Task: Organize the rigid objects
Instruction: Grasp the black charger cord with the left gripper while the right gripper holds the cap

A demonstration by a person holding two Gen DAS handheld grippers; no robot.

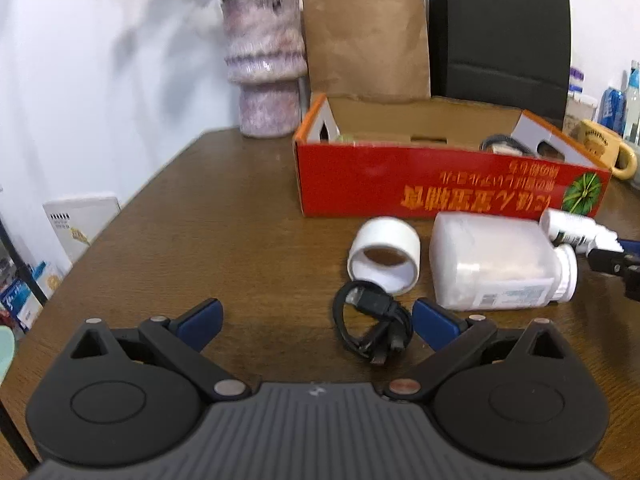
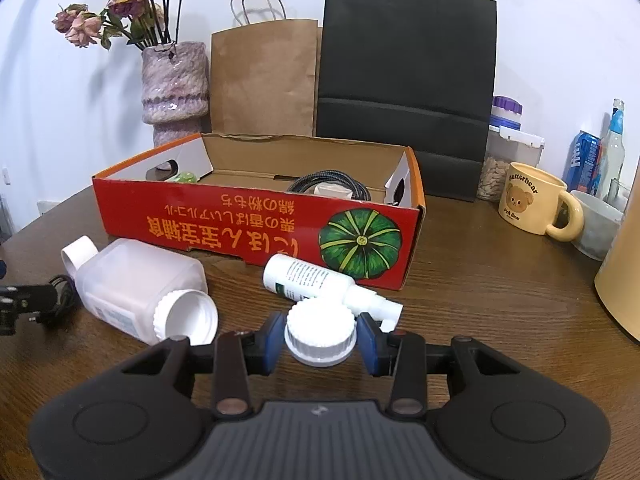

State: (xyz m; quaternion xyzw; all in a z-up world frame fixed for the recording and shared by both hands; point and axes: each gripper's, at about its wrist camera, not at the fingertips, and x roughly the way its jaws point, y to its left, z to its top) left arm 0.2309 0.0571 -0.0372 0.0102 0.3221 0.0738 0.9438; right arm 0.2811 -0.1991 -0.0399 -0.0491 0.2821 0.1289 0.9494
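My right gripper (image 2: 320,334) is shut on a white ribbed cap (image 2: 320,330) just above the wooden table (image 2: 480,300), with a blue pad pressing each side. Behind it a white spray bottle (image 2: 316,280) lies on its side against the open red cardboard box (image 2: 256,216). A big white jar (image 2: 132,284) with its own lid lies to the left, next to a white ring (image 1: 384,258). My left gripper (image 1: 318,322) is open and low over the table. A coiled black cable (image 1: 372,328) lies between its fingers, close to the right finger (image 1: 436,324).
In the box lie a black braided cable (image 2: 328,188) and a small green thing (image 2: 184,178). A vase (image 2: 174,88), a brown bag (image 2: 264,76) and a black bag (image 2: 404,80) stand behind it. At right stand a yellow mug (image 2: 536,200), a grey cup (image 2: 596,224), cans and bottles.
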